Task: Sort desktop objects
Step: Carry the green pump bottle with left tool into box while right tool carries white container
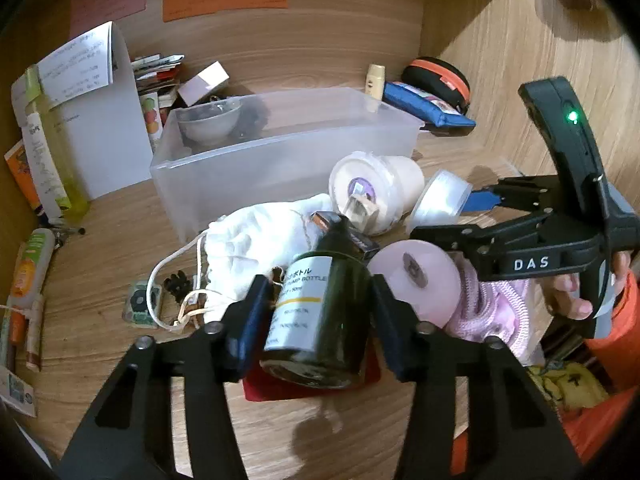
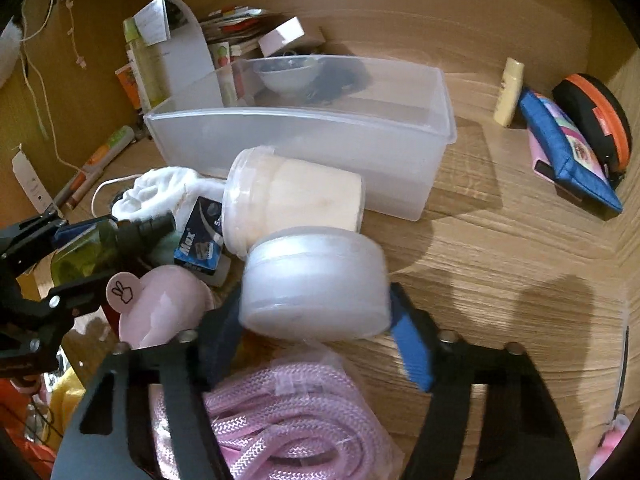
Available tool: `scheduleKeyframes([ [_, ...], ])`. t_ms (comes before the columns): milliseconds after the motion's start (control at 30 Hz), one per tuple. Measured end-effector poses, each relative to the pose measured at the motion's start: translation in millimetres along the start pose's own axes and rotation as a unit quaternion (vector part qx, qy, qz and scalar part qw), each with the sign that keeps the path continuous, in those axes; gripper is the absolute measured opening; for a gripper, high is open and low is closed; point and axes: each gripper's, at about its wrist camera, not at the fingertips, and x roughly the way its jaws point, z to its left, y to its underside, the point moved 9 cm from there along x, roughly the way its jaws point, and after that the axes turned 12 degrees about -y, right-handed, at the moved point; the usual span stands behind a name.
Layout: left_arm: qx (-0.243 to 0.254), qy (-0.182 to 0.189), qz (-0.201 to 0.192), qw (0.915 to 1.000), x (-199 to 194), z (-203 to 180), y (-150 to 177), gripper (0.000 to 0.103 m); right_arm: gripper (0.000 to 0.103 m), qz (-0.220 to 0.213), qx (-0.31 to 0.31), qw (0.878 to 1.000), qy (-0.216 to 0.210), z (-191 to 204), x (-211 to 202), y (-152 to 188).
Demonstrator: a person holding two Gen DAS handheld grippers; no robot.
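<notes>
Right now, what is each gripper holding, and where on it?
The left gripper clamps the dark green pump bottle across its labelled body. The right gripper clamps the translucent round jar across its side wall.

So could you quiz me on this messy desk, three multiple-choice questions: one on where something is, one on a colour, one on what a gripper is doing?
1. Where is the small bowl?
A. inside the clear plastic bin
B. on the pink rope
C. on the blue pouch

2. What colour is the bottle between the left gripper's fingers?
A. white
B. dark green
C. orange

3. What is the right gripper doing?
A. hanging open, away from everything
B. shut on a pen
C. closed around the translucent round tub

Answers:
A, the bowl sits in the bin's far end.
B, the bottle in the left gripper is dark green glass.
C, the right gripper squeezes the tub on both sides.
</notes>
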Motion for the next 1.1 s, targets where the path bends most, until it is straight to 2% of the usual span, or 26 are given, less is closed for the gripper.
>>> scheduleKeyframes([
  [67, 0.003, -0.013, -0.004, 0.9999, -0.2, 2.9, 0.8, 0.041, 0.062, -0.002, 0.001, 1.0, 0.006, -1.0, -0.3, -0.3],
  [400, -0.034, -0.015, -0.026, 0.999, -15.9, 21.8, -13.6, 0.041, 0.062, -0.034, 0.013, 0.999, -0.002, -3.5, -20.1, -6.9],
  [833, -0.092, -0.036, -0.07, 0.9927, -36.8, 61.7, -56.3, 0.041, 0.062, -0.1, -0.01, 0.995, 0.015, -7.0, -71.9, -45.0],
  [1100, -0.11, -0.052, -0.094, 0.9881, -41.1, 89.6, -89.2, 0.041, 0.062, -0.121, -0.015, 0.992, 0.022, -17.8, -78.6, -77.6],
])
